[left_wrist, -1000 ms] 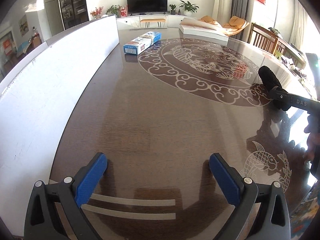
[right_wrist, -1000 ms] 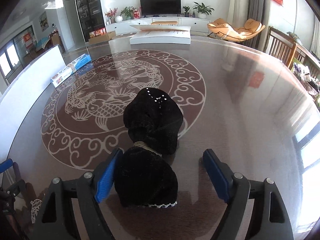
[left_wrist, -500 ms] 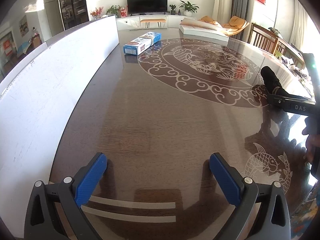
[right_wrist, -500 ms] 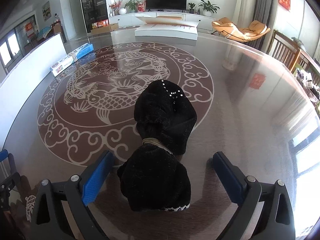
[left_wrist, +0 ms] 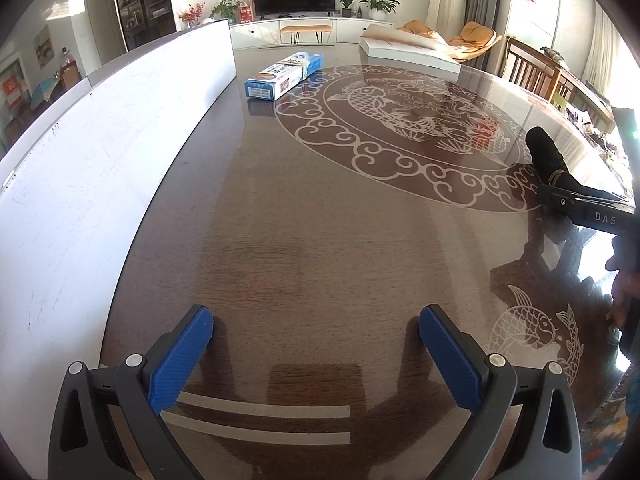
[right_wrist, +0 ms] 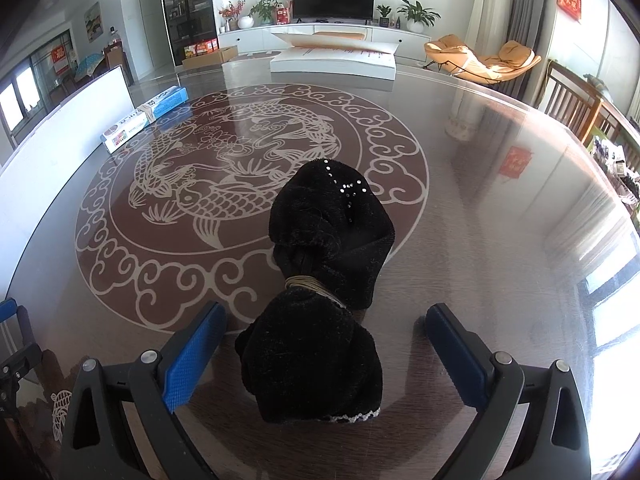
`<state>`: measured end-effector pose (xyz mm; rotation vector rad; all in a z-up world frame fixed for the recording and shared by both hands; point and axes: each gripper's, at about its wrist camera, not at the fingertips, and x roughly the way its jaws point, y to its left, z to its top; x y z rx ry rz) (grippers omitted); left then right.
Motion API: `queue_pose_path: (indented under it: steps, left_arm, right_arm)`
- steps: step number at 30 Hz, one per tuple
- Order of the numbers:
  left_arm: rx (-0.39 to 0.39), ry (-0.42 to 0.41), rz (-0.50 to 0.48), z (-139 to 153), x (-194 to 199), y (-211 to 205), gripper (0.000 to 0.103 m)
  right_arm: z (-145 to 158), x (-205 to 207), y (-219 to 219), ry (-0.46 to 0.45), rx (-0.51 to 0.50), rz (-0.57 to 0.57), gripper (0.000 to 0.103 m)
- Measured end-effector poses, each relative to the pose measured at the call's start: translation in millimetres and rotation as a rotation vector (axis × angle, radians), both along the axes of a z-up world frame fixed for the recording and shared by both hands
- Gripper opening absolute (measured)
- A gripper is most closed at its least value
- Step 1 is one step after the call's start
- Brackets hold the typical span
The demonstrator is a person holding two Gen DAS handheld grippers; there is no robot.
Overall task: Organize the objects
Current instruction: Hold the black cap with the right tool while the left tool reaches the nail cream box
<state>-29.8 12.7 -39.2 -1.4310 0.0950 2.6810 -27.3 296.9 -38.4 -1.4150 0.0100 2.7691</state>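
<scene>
A black fuzzy cloth bundle [right_wrist: 324, 292], tied in the middle with a tan band, lies on the glossy round table. My right gripper [right_wrist: 326, 340] is open, its blue pads on either side of the bundle's near end, not touching it. The bundle also shows at the far right of the left wrist view [left_wrist: 545, 151], with the right gripper's body beside it. My left gripper [left_wrist: 316, 344] is open and empty, low over bare table. A blue and white box [left_wrist: 285, 74] lies at the far side of the table; it also shows in the right wrist view [right_wrist: 144, 118].
A tall white board [left_wrist: 100, 152] stands along the table's left edge. A flat white box [right_wrist: 334, 62] lies at the far edge. Wooden chairs [right_wrist: 576, 104] stand to the right. A fish pattern [right_wrist: 240, 160] covers the table's middle.
My right gripper has drawn back a little from the black bundle and stays open around it. The left gripper has hardly moved.
</scene>
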Motion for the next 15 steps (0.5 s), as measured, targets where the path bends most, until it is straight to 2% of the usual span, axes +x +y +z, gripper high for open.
queue_pose_path:
  steps: [15]
  left_arm:
    - [-0.006, -0.051, -0.028, 0.9, -32.0, 4.9, 0.103]
  right_arm:
    - [-0.1, -0.2, -0.6, 0.000, -0.002, 0.003, 0.100]
